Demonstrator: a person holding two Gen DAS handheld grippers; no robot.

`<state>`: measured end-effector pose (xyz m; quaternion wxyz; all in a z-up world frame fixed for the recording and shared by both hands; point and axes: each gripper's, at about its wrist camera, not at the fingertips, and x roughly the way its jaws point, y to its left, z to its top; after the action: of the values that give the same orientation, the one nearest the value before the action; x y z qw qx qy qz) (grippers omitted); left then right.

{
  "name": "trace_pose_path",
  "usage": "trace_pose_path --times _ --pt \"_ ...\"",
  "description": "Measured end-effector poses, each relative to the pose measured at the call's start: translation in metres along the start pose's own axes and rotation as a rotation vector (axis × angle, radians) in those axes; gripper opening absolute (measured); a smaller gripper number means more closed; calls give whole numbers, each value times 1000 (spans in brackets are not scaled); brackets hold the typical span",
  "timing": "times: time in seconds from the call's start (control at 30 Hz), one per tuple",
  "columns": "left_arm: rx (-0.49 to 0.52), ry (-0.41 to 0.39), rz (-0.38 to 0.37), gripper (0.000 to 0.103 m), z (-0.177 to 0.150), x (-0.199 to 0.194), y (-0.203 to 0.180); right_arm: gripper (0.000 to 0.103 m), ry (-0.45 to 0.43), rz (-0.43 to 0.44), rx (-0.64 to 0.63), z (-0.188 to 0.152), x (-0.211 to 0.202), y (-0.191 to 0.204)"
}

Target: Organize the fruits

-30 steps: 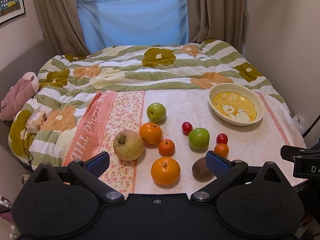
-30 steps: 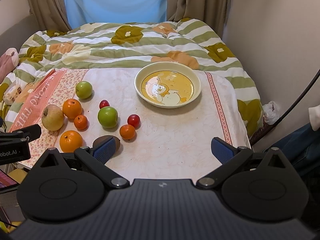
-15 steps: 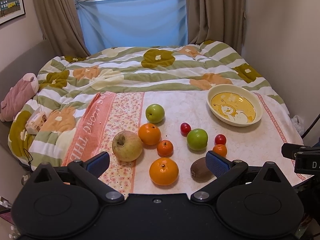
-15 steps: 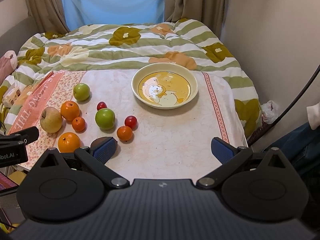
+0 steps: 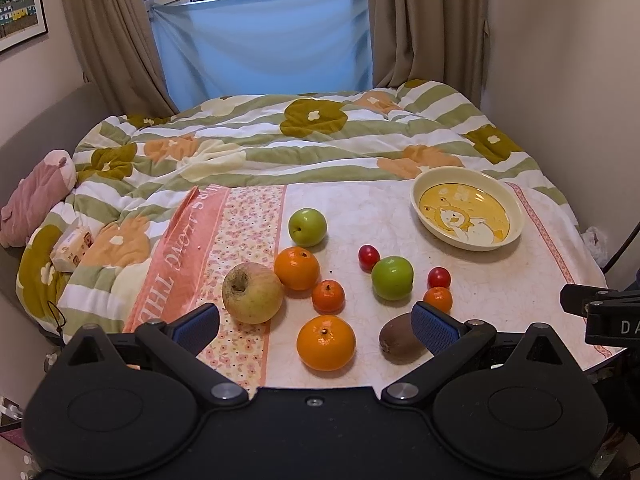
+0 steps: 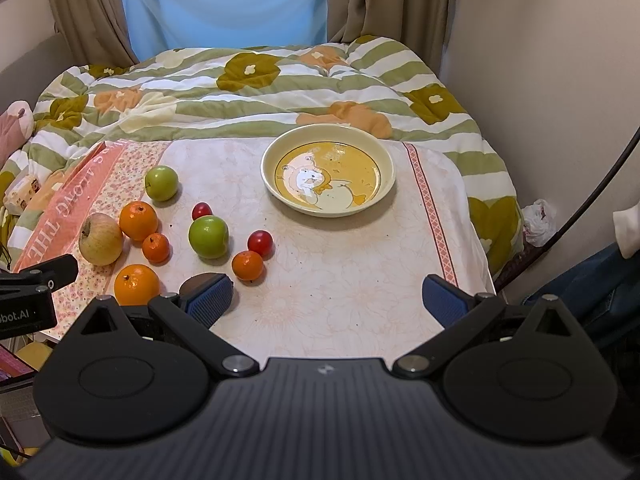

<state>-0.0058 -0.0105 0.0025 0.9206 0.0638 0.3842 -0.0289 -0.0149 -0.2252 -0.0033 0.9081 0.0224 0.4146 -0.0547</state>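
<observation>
Loose fruit lies on a cloth-covered table (image 5: 500,292): a yellowish apple (image 5: 252,292), two green apples (image 5: 307,227) (image 5: 392,278), two large oranges (image 5: 297,268) (image 5: 326,343), small mandarins (image 5: 328,296) (image 5: 438,299), two small red fruits (image 5: 369,256) (image 5: 439,277) and a brown kiwi (image 5: 400,340). A cream bowl (image 6: 328,208) with a yellow cartoon stands empty at the back right (image 5: 466,242). My left gripper (image 5: 316,326) is open above the near fruit. My right gripper (image 6: 328,300) is open over the bare table front, the kiwi (image 6: 196,282) beside its left finger.
A striped floral quilt (image 5: 280,136) covers the bed behind the table. A pink plush (image 5: 32,196) and a tissue pack (image 5: 72,244) lie at the left. A wall (image 6: 540,80) is close on the right. A black cable (image 6: 592,196) hangs at the right.
Both grippers have drifted slightly; the fruit and bowl sit a little more to the left in both views. Nothing was grasped or moved.
</observation>
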Motion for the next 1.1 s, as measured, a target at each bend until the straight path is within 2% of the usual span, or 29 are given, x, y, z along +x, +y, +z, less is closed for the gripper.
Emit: trace_pose_path --times 1.1 --pt "3 -13 9 103 -2 -3 2 103 -4 5 -6 -1 -2 3"
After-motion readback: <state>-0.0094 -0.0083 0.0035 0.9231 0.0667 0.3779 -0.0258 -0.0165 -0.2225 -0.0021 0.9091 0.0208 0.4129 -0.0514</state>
